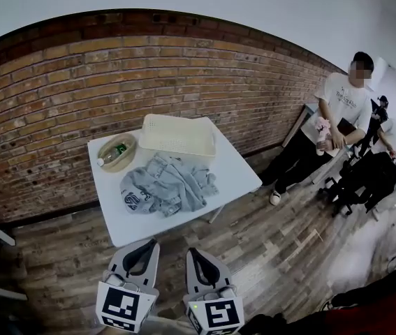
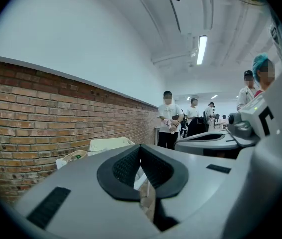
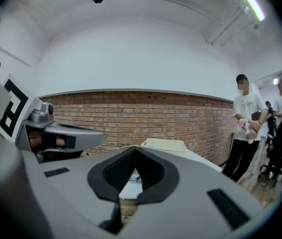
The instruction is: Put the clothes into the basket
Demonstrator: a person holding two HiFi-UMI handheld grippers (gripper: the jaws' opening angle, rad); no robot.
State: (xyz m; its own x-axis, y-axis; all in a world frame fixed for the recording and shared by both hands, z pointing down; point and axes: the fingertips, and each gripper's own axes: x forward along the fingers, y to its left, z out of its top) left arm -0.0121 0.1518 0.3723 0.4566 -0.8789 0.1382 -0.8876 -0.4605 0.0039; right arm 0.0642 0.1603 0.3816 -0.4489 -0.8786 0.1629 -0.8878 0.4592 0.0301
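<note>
A heap of grey clothes (image 1: 166,184) lies in the middle of a small white table (image 1: 236,176). Behind it, at the table's far edge by the brick wall, stands a white basket (image 1: 178,135); it also shows in the left gripper view (image 2: 110,144) and the right gripper view (image 3: 163,144). My left gripper (image 1: 149,243) and right gripper (image 1: 192,251) hang side by side in front of the table's near edge, short of the clothes. Both point about level toward the table, shut, with nothing between the jaws (image 2: 140,148) (image 3: 133,151).
A tan bowl (image 1: 118,152) holding a bottle sits at the table's back left corner. A person in a white shirt (image 1: 337,110) stands to the right by a desk, with others and office chairs (image 1: 365,176) behind. Wooden floor surrounds the table.
</note>
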